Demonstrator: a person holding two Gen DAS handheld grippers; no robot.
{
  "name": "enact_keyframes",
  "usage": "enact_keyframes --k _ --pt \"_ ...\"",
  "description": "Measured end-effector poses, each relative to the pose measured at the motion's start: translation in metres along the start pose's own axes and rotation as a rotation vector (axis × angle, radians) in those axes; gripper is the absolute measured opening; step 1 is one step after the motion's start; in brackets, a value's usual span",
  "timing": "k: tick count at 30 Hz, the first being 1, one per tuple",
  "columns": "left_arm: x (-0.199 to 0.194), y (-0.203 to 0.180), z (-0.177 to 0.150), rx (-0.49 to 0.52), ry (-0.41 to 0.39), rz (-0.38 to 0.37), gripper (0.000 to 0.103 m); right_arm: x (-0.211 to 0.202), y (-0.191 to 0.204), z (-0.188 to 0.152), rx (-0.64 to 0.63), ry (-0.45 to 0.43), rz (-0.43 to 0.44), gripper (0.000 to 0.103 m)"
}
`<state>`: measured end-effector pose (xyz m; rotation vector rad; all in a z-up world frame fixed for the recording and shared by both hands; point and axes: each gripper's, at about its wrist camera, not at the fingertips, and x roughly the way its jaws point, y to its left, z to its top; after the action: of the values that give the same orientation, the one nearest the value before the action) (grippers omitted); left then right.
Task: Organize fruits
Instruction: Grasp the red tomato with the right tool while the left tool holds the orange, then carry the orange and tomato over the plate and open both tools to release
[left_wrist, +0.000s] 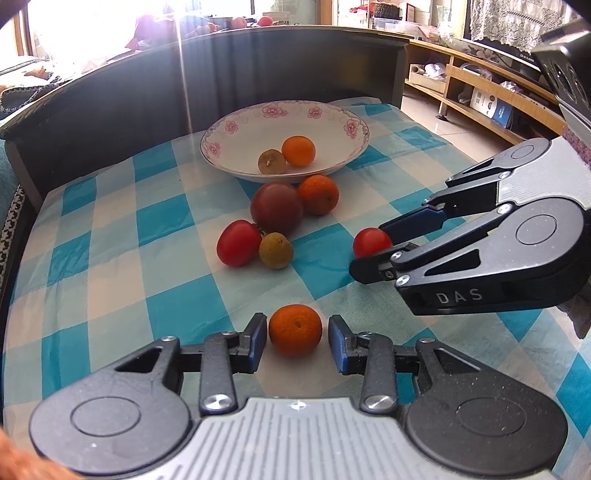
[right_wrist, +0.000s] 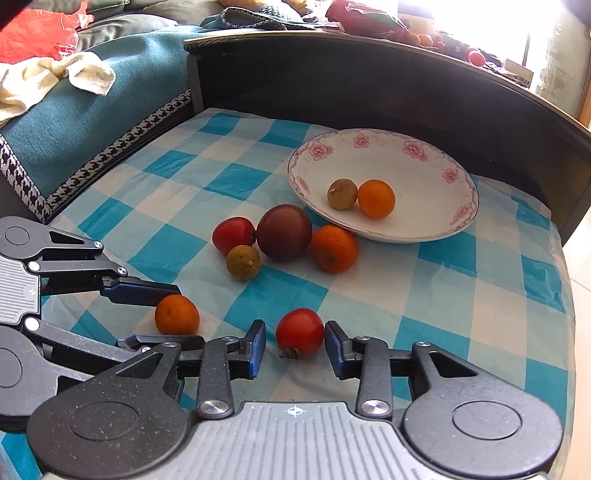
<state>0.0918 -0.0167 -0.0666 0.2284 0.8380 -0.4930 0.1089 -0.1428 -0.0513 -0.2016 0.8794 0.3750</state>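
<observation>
Nearest, left claw (left_wrist: 297, 341) spread around a small orange (left_wrist: 295, 329), pads just beside it, gaps visible on both sides. Right claw (right_wrist: 294, 345) likewise spread around a red tomato (right_wrist: 300, 332) on the checked cloth (right_wrist: 424, 295), right pad at its skin, contact unclear. Farther off, mid-desk, a cluster: second red tomato (right_wrist: 233, 235), greenish-brown fruit (right_wrist: 243, 262), large dark purple fruit (right_wrist: 284, 232), another orange (right_wrist: 334, 249). At the far side, flowered bowl (right_wrist: 436, 173) holding one orange fruit (right_wrist: 376, 198) and one brownish fruit (right_wrist: 342, 194), touching.
</observation>
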Motion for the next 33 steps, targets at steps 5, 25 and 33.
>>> enact_keyframes --k 5,25,33 --pt "0.000 0.001 0.000 -0.006 0.012 -0.004 0.045 0.001 -0.001 -0.002 0.010 0.024 -0.013 0.028" --pt "-0.008 0.006 0.043 -0.039 -0.085 0.016 0.038 -0.023 -0.011 0.024 0.057 -0.081 -0.053 0.021" --pt "-0.001 0.012 0.080 -0.053 -0.150 0.040 0.038 -0.022 -0.034 0.046 0.123 -0.148 -0.105 0.021"
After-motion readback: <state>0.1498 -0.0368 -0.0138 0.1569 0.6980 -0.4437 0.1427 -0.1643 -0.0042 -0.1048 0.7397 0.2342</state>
